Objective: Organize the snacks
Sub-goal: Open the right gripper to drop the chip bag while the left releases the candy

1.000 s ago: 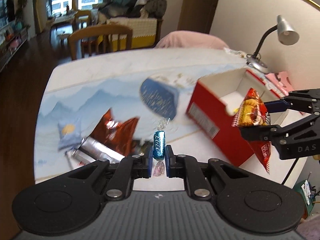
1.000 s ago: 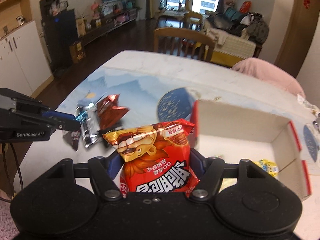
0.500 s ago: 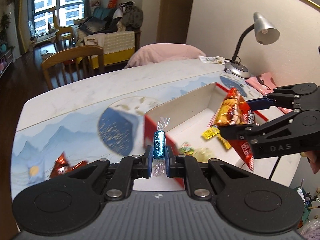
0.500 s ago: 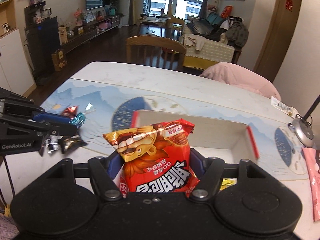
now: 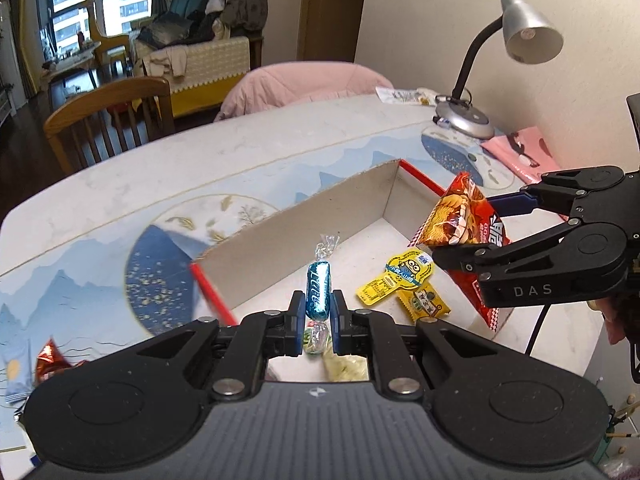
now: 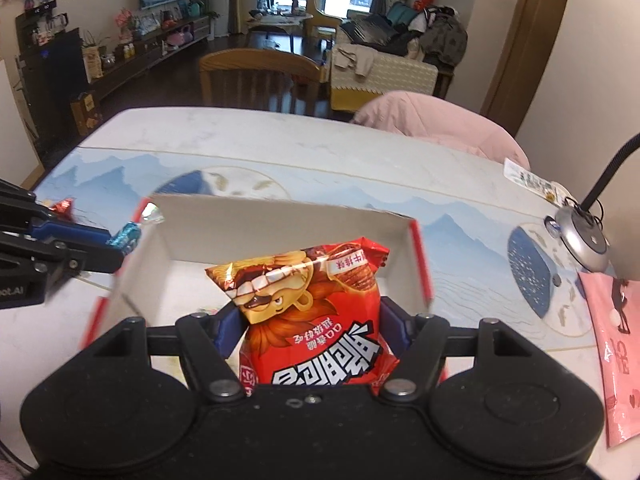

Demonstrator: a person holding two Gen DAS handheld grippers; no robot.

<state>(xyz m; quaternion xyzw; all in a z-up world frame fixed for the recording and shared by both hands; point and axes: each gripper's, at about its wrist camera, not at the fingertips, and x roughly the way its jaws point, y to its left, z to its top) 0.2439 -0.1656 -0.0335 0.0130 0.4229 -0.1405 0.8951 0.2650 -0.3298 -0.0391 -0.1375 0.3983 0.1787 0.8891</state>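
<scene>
Change: both tools have travelled across the surface point(image 5: 280, 152) from the loose snacks to above the box point(image 5: 304, 216).
Left tool point(image 5: 316, 312): clamped on a blue wrapped candy point(image 5: 318, 290), held upright over the box's near-left corner.
Right tool point(image 6: 312, 324): clamped on a red snack bag point(image 6: 316, 312), above the box interior.
Box contents: yellow packets point(image 5: 400, 280) lying on its floor.
Left behind: a red wrapper point(image 5: 50, 360) at the surface's left edge.

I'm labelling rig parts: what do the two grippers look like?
Both are matte black linkages with silver pivot bolts and blue pads. The right gripper reads DAS in pale letters, with a black cable hanging below. The left gripper bears partly cut-off white lettering.
</scene>
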